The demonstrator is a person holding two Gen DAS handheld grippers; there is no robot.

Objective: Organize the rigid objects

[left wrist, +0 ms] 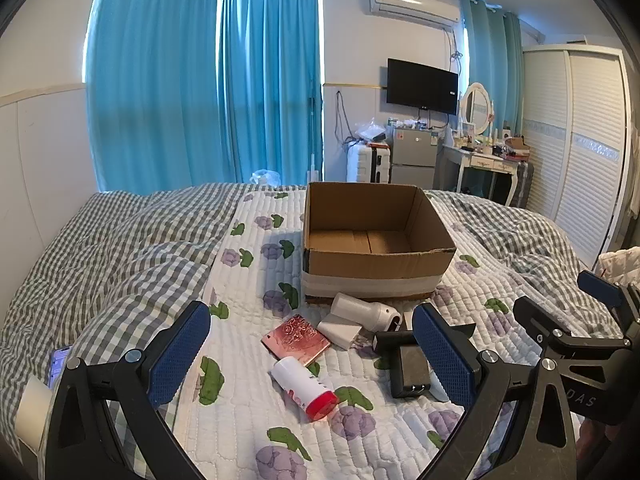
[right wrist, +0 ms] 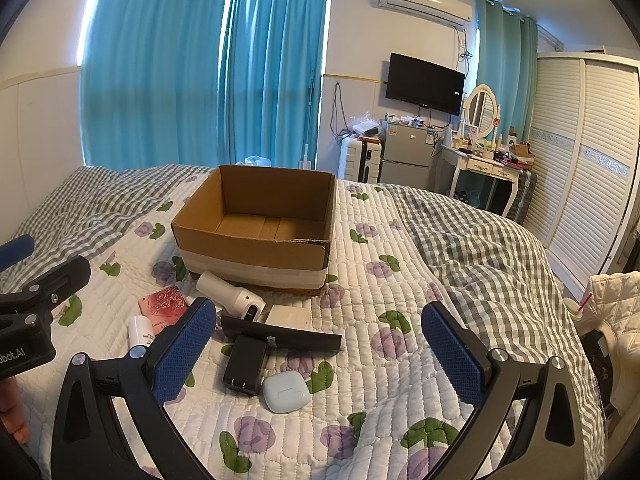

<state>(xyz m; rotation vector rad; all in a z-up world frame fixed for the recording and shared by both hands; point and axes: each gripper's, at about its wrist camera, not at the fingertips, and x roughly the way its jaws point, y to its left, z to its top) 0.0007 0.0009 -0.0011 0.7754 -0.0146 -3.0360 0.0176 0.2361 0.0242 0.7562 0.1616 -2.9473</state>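
On the bed's quilted floral cover, the left claw hangs wide open, holding nothing, over a red-capped white bottle lying on its side. Just beyond, a pink rose-patterned case, then a white dryer-shaped gadget, a black charger and a pale earbud case, all clustered before the empty cardboard box, likely staged for loading. The right claw is open too, empty. The box's low front wall faces the pile, and clear quilt lies to the right.
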